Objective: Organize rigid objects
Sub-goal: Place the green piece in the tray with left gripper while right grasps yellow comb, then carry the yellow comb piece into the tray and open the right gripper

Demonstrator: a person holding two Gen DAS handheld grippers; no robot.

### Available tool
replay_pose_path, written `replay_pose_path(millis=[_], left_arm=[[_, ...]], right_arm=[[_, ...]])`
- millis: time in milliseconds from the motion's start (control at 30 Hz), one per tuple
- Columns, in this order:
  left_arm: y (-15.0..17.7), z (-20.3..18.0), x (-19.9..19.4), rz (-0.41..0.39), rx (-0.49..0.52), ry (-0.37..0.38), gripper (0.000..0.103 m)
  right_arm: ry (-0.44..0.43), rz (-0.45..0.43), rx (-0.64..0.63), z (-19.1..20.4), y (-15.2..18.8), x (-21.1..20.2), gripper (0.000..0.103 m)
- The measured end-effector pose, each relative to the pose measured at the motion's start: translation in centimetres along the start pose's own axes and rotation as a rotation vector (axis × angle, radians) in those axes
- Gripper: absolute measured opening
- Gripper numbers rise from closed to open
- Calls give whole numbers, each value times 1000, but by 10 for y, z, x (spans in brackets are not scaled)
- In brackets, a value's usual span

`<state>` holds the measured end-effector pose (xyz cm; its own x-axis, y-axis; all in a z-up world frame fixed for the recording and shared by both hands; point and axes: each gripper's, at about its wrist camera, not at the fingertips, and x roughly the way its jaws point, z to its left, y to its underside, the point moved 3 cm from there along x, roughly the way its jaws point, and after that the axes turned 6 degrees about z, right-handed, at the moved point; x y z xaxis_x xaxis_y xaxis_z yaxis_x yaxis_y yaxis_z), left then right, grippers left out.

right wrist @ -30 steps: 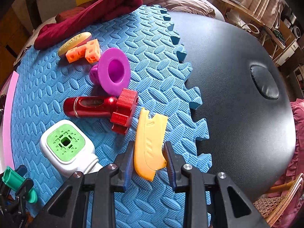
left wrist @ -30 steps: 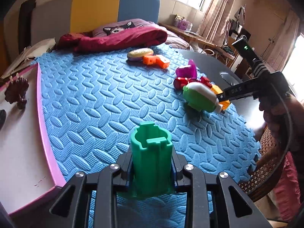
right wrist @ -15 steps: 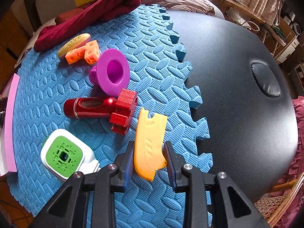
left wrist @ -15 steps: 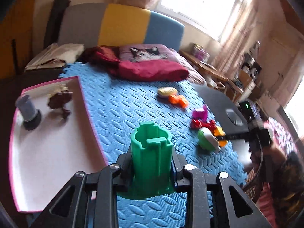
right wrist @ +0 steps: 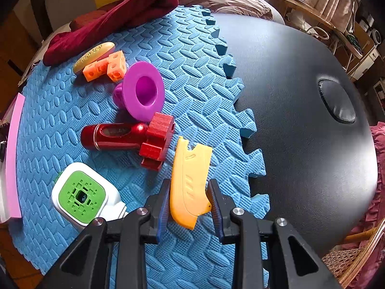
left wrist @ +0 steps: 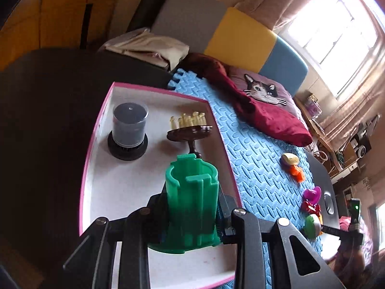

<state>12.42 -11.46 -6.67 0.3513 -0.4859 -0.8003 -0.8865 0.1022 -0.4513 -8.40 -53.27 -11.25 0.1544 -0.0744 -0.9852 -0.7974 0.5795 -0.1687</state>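
My left gripper point(left wrist: 192, 219) is shut on a green plastic cylinder point(left wrist: 192, 197) and holds it over the pink-rimmed white tray point(left wrist: 96, 130). On the tray stand a dark capped jar point(left wrist: 128, 127) and a brown stand with pale pegs point(left wrist: 190, 130). My right gripper point(right wrist: 189, 207) is shut on a yellow-orange plastic piece point(right wrist: 189, 178) that lies on the blue foam mat point(right wrist: 192, 55). Beside it lie a red tube with a red cog point(right wrist: 130, 134), a purple funnel point(right wrist: 142, 94), orange blocks point(right wrist: 107, 68), a yellow oval point(right wrist: 93, 53) and a green-and-white device point(right wrist: 83, 193).
The mat covers part of a black round table point(right wrist: 300, 96). A dark red cloth point(right wrist: 115, 16) and a cat cushion point(left wrist: 262, 91) lie at the mat's far edge. The tray's pink rim point(right wrist: 13, 144) shows at the left in the right wrist view. A wicker chair point(right wrist: 349, 260) stands at the lower right.
My left gripper has swung left with the green cylinder, from above the mat to above the tray. My right gripper stays on the yellow-orange piece.
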Motion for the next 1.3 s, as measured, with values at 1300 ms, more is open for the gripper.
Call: replay_pose_path(millis=[1300], left_arm=[[37,-22,-39,-142,110,-208,68]], right_arm=[[49,-78,43,8,0,-2,29]])
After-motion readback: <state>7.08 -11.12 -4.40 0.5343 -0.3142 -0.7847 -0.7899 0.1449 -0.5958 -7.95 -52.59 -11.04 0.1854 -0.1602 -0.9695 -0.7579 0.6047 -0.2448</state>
